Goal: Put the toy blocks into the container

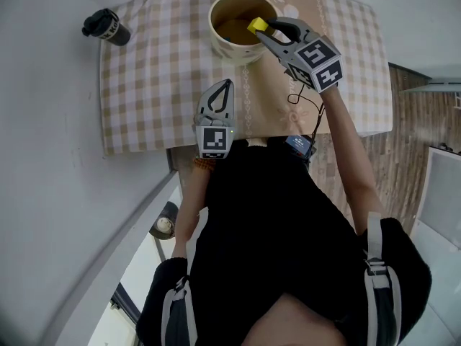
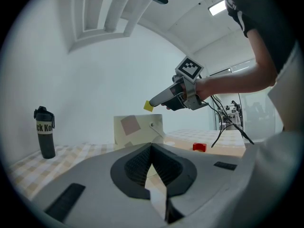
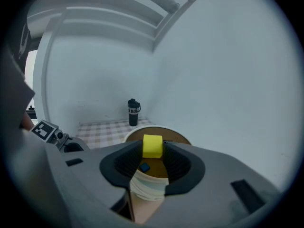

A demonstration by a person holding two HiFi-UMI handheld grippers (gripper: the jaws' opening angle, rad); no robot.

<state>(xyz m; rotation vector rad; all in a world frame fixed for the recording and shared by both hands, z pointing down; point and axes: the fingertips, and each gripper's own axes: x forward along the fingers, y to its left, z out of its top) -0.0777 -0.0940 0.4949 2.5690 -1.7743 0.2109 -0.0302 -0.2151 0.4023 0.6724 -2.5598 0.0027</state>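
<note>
— Surface [image 1: 158, 85] layout?
— The container [image 1: 232, 52] stands at its twelve o'clock edge. My right tongs [image 1: 265, 29] hover over the rim's three o'clock side, pinching the yellow block [image 1: 257, 26].
— And the left?
— My left tongs [image 1: 228, 85], at the container's six o'clock, are pressed together. A blue block [image 3: 144, 167] lies inside.

Woven checked tablecloth [image 1: 158, 71], matt, slightly rumpled. Smooth cream container [image 1: 225, 45], low sheen; plastic or card, cannot tell. Yellow block [image 1: 257, 26] matt, smooth-faced. Matt grey plastic on left gripper [image 1: 228, 85] and right gripper [image 1: 263, 32]; ribbed black pads [image 3: 176, 161]. Dark bottle [image 1: 106, 27], satin finish. Wood-grain floor [image 1: 403, 157].
</note>
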